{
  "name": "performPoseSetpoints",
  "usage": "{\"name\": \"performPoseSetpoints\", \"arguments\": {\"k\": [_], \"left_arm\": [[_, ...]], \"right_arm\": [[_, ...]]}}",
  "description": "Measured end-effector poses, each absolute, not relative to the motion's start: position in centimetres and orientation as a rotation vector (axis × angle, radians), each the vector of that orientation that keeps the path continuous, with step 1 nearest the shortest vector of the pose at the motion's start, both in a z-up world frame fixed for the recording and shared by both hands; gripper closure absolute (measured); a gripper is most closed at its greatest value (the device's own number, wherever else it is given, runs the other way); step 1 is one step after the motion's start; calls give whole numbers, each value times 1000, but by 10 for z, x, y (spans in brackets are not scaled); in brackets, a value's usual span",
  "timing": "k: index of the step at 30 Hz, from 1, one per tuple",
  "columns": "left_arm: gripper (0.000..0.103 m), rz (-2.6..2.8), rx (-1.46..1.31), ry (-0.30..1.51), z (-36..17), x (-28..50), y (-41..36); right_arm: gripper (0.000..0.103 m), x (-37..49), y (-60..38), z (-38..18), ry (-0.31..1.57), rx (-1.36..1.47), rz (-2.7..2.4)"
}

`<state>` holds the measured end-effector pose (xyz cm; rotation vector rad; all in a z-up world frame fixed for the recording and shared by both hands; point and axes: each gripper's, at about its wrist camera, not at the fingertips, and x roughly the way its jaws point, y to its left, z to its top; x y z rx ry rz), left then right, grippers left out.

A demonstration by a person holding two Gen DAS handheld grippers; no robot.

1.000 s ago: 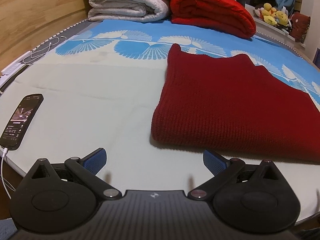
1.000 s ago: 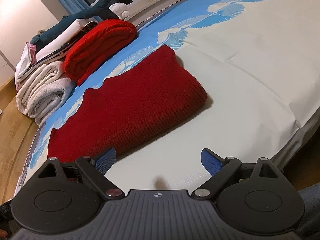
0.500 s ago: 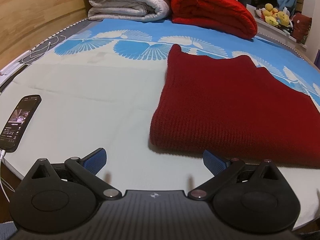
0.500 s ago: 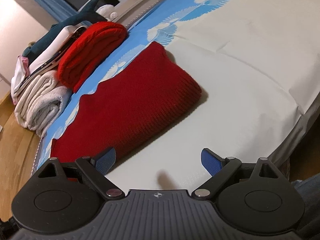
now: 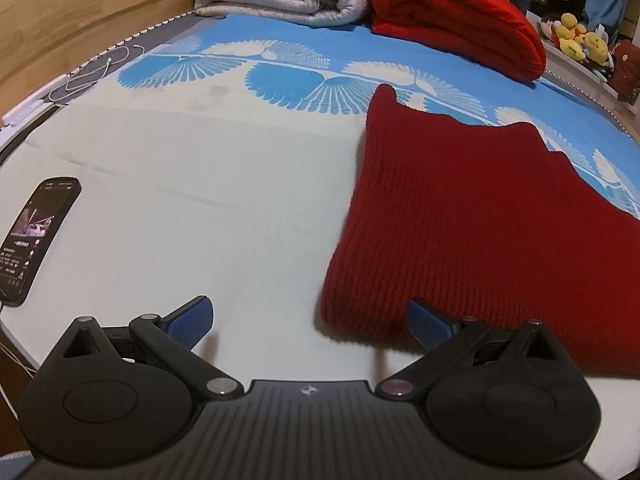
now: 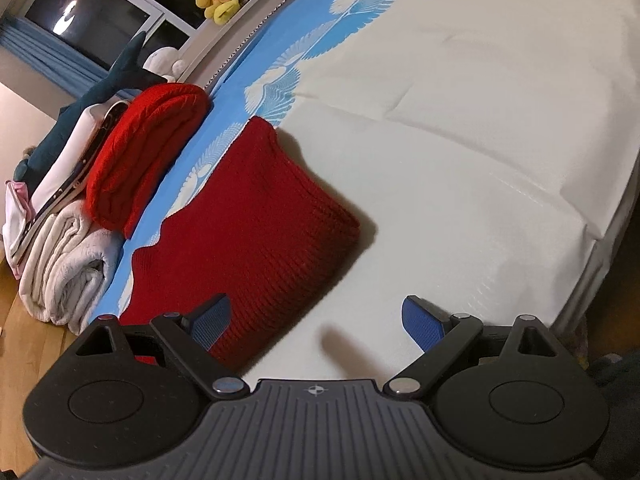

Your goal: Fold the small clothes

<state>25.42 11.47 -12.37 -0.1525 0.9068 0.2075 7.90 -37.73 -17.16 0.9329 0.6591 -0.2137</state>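
Both my grippers, left (image 5: 310,316) and right (image 6: 316,318), have come closer to the dark red knit sweater (image 5: 472,220), wide open and empty, so I should pinch its near edge.

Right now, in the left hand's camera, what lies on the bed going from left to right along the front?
Phone → bare pale sheet → left gripper, jaws open → dark red knitted garment, lying flat on the right.

The sweater (image 5: 472,224) runs off the frame right of the left claw (image 5: 310,318); phone (image 5: 34,236) text unreadable.
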Motion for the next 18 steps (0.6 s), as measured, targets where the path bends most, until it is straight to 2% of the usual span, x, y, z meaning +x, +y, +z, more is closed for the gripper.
{"name": "performPoseSetpoints", "arguments": {"k": [18], "left_arm": [[0, 264, -265, 970, -131, 277, 146]], "right_arm": [[6, 125, -380, -191, 578, 1114, -150]]}}
